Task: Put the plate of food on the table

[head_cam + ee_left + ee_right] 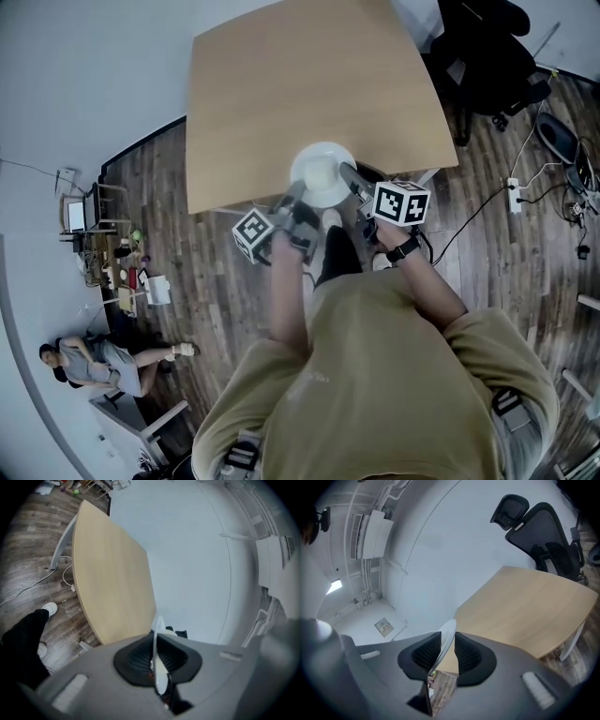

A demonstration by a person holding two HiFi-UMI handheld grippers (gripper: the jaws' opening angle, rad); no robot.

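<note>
A white plate [323,173] with pale food on it is over the near edge of the light wooden table [300,84]. Whether it rests on the tabletop I cannot tell. My left gripper [298,195] holds its left rim. In the left gripper view the thin white plate rim [156,667] stands edge-on, pinched between the black ribbed pads [138,658]. My right gripper [352,178] is at the plate's right rim. In the right gripper view the plate rim [446,634] lies between the pads [468,653], with a gap beside it.
A black office chair [487,56] stands at the table's far right corner. A power strip and cables [514,195] lie on the wood floor to the right. At the lower left a person [94,361] sits near a cluttered small desk [112,253].
</note>
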